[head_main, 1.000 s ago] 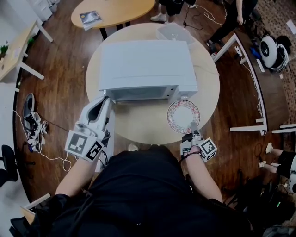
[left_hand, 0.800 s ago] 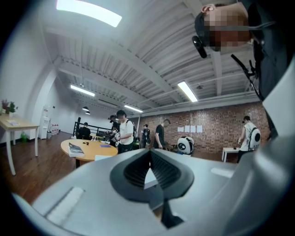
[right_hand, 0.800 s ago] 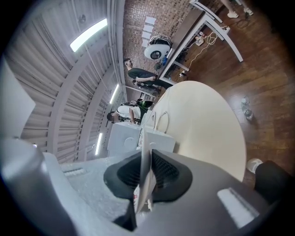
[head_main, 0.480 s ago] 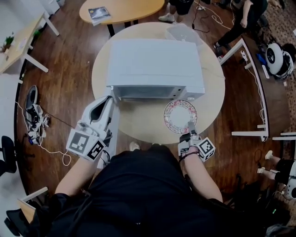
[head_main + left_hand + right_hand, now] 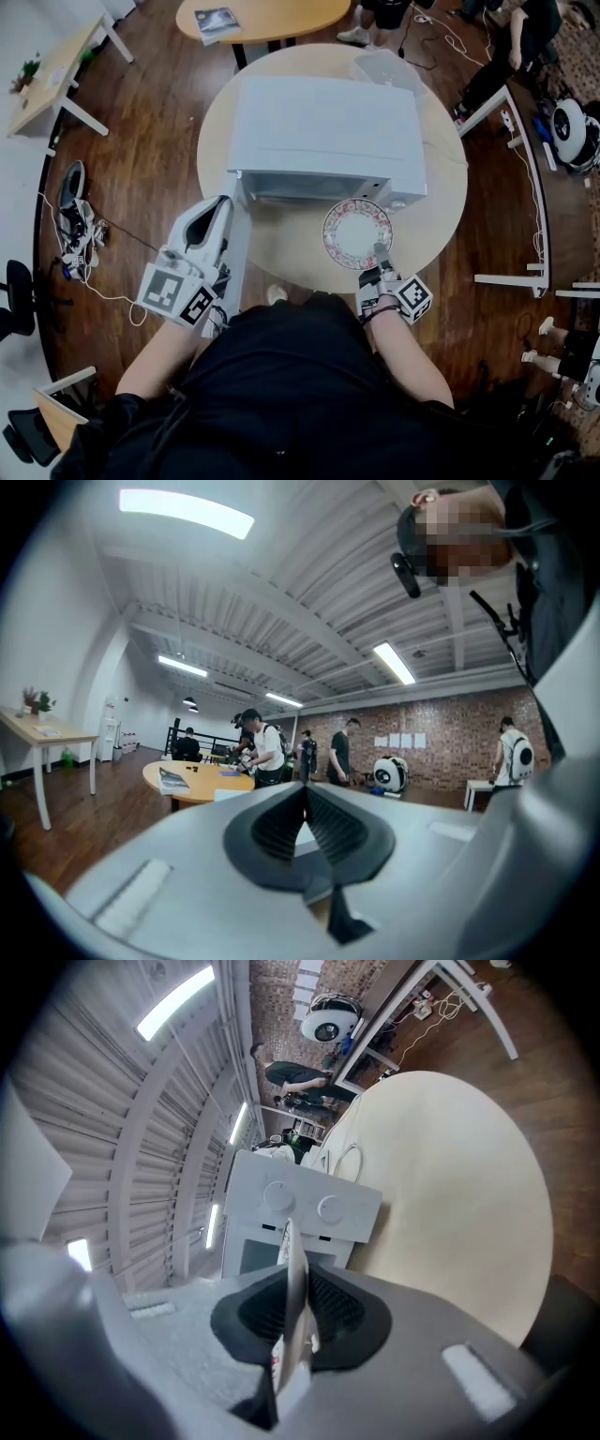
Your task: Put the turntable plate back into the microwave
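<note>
Firmly, right gripper (image 5: 378,251) pinches turntable plate (image 5: 353,228) rim, just before microwave (image 5: 328,127) front.

the right gripper (image 5: 292,1321) clamps the plate (image 5: 292,1260) edge-on in its jaws — microwave (image 5: 309,1206) ahead on the round table (image 5: 450,1194).

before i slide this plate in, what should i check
1. Grip on the plate: the right gripper is shut on its near rim. ok
2. Door open: it seems swung out at the left front corner of the microwave. ok
3. Plate centred left of the knobs: it is in front of the right part of the front, close to them. not ok
4. Inside of the microwave free: not visible. cannot tell
5. Left gripper out of the way: beside the door, apart from the plate. ok
</note>
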